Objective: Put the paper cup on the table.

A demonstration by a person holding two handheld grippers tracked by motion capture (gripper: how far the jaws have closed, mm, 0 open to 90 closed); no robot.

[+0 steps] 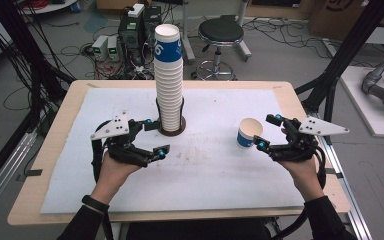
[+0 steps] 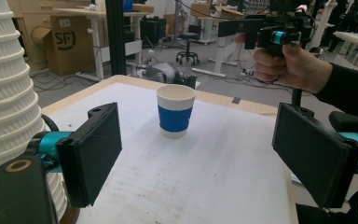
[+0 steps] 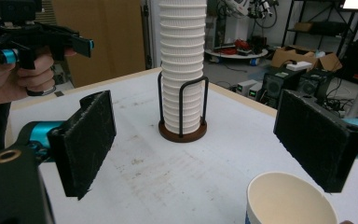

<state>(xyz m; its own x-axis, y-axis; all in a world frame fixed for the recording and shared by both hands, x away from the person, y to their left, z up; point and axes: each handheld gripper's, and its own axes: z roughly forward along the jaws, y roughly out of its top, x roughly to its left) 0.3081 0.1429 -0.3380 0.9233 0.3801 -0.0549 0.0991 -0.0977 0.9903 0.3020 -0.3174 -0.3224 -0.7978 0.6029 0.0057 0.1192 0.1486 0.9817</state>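
Right tool [image 1: 268, 132] wide, empty, beside lone cup [image 1: 249, 132]; left tool [image 1: 156, 136] wide by tall stack [image 1: 169, 80]. Cup not grabbed yet.

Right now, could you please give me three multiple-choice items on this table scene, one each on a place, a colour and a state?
1. Where is the single cup?
A. beside the right gripper
B. on top of the cup stack
C. on the floor

2. What colour is the single cup's band?
A. red
B. blue
C. green

3. How does the left gripper stand?
A. shut on the single cup
B. shut on the holder
C. open, holding nothing

Answers: 1 A, it stands on the table close to those jaws; 2 B, a blue band circles it; 3 C, only bare table lies between its pads.
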